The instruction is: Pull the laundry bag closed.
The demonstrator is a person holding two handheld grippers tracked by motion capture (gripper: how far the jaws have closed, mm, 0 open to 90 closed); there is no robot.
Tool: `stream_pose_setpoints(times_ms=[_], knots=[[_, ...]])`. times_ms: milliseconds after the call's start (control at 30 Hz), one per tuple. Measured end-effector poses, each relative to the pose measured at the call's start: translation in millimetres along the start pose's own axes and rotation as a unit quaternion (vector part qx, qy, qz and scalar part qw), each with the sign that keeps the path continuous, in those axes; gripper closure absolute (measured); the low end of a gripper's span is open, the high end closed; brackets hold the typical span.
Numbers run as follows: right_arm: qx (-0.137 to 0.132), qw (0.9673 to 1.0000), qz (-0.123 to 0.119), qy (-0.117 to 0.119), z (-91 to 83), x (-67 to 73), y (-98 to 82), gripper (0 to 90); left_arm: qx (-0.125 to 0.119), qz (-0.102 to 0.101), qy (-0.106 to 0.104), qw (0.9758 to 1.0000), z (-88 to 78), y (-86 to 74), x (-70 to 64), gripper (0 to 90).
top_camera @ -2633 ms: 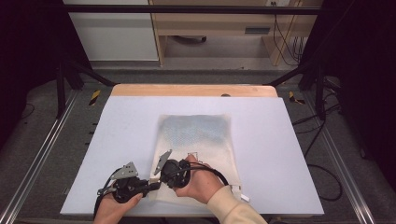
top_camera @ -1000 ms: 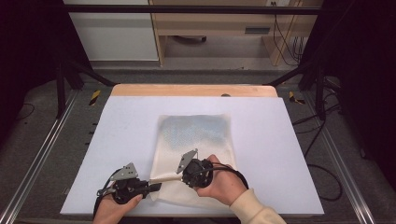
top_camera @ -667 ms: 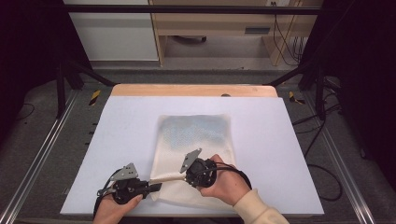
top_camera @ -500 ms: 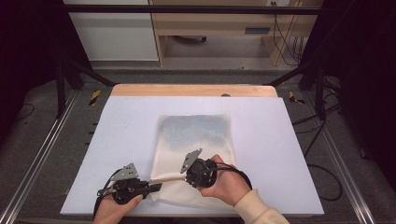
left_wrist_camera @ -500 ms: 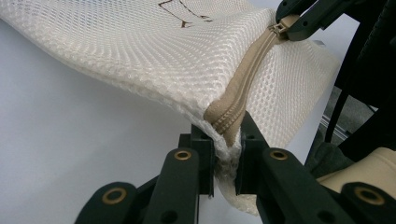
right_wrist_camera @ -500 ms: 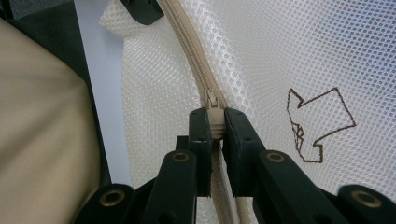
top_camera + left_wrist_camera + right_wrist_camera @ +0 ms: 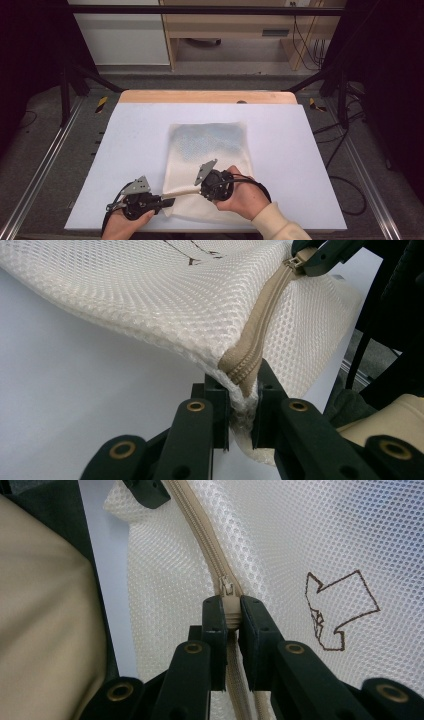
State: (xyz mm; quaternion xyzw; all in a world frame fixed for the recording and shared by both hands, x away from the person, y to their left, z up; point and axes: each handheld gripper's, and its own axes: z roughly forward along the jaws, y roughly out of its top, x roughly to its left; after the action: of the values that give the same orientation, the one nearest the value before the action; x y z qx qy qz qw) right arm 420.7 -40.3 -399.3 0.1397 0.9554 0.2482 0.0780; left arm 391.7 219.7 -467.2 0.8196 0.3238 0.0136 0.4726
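A white mesh bag (image 7: 210, 145) lies flat on the pale table mat (image 7: 130, 130), its beige zipper (image 7: 180, 192) along the near edge. My left gripper (image 7: 169, 202) is shut on the bag's near left corner, at the zipper's end (image 7: 242, 400). To its right, my right gripper (image 7: 199, 189) is shut on the zipper pull (image 7: 227, 587), and the zipper is stretched taut between the two. In the left gripper view the right gripper (image 7: 307, 260) shows at the top right. A brown printed mark (image 7: 340, 610) sits on the mesh.
A wooden strip (image 7: 205, 96) runs along the table's far edge. Metal rails (image 7: 45, 170) flank the table and cables (image 7: 345, 185) trail on the floor at the right. A cream sleeve (image 7: 275, 225) comes in from the bottom.
My right gripper has slid to the right along the zipper, away from the left gripper, and has then held still. The left gripper has kept its place on the corner.
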Motion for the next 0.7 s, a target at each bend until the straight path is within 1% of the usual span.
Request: stream_pose_setpoints(times_ms=[200,300,567,700], knots=[[0.005,1.0,0.002,-0.002,-1.2,-0.8,-3.1,82.0,0.007,0.003,-0.003,1.0,4.7,-0.8,-2.6,81.0],[0.005,1.0,0.004,-0.003,-1.5,-1.4,-4.9,82.0,0.008,0.004,-0.001,1.0,6.5,-0.3,-2.9,81.0],[0.002,1.0,0.006,-0.003,-1.2,-2.2,-6.0,82.0,0.009,0.005,0.001,0.9999,6.7,0.2,-2.9,81.0],[0.002,1.0,0.008,0.0,-0.1,-2.6,-7.1,81.9,0.008,0.002,0.0,1.0,6.8,-0.3,-2.1,81.1]])
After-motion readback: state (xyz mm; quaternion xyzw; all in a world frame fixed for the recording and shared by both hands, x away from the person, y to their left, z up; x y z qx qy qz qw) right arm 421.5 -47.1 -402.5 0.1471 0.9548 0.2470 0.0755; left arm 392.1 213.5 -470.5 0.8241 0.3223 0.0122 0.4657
